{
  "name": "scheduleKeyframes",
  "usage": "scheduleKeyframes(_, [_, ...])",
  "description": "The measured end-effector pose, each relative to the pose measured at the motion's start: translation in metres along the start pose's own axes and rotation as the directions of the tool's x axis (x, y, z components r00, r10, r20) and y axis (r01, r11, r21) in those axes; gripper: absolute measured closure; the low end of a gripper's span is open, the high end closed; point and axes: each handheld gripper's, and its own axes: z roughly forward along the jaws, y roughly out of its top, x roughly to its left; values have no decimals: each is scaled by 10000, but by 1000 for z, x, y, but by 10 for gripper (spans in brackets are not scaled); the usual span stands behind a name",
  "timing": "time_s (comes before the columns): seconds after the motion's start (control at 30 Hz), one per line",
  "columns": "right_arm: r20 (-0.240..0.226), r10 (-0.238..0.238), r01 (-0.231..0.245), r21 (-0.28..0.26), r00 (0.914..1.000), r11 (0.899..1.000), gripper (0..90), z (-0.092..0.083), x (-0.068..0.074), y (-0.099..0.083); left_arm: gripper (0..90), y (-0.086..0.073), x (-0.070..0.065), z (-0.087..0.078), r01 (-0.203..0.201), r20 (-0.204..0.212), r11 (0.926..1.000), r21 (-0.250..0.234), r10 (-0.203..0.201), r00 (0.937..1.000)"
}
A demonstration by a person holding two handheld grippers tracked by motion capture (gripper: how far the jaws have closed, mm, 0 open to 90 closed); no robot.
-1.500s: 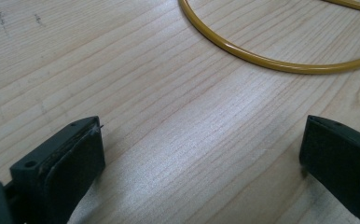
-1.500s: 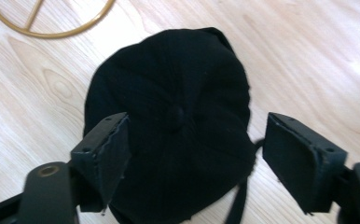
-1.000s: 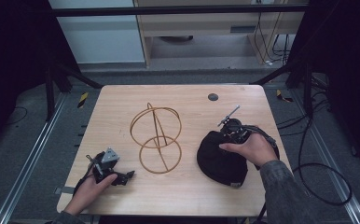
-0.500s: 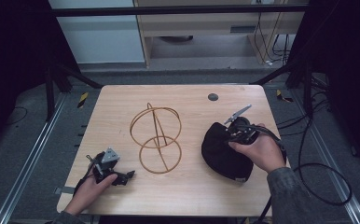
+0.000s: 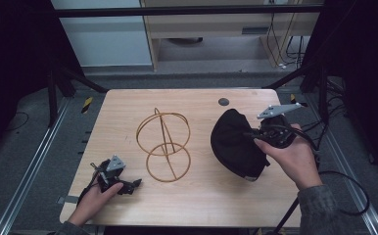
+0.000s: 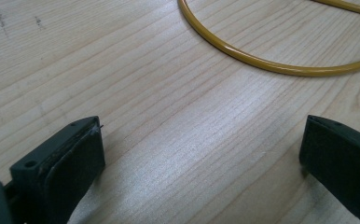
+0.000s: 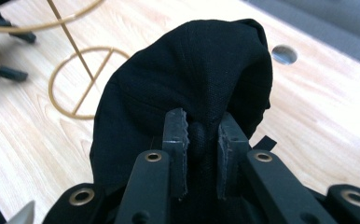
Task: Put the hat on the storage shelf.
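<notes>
So the right gripper [image 5: 253,133] is pinching a fold of a black cap [image 5: 236,143], with its fingers [image 7: 176,140] squeezed nearly together on the bunched fabric between them. The cap is sitting on the right half of the wooden tabletop [image 5: 201,205], tilted up toward the gripper, a bit below the small dark round hole [image 5: 224,102] near the far edge. In the middle of the tabletop a gold wire stand [image 5: 165,145] is standing, with one ring lying flat and another upright. The left gripper [image 5: 128,185] is resting at the near left corner, its fingers [image 6: 59,175] spread wide apart with nothing between them but bare wood, and the stand's base ring is lying just ahead of them.
</notes>
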Motion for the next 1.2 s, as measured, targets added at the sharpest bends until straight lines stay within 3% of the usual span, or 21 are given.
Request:
scheduleKeyframes(0.27, [137,193,-176,-1205,9997,9926,777,-16,1,-9,0,0,0,0,-25,-7,10000,30,25,10000])
scheduleKeyframes(0.63, [180,-36,63,-1512,9998,9885,781,-15,11,0,0,0,0,0,-20,11,10000,37,20,10000])
scheduleKeyframes(0.83, [489,-330,400,-1481,9983,9882,782,-20,19,11,0,0,0,0,-30,10,10000,31,30,10000])
scheduleKeyframes(0.97, [404,-286,352,-1722,9988,9844,783,-25,20,19,0,0,0,0,-27,11,10000,30,27,10000])
scheduleKeyframes(1.2, [356,-624,686,-2156,9974,9741,783,-39,29,39,0,0,0,0,3,-5,10000,-19,-3,10000])
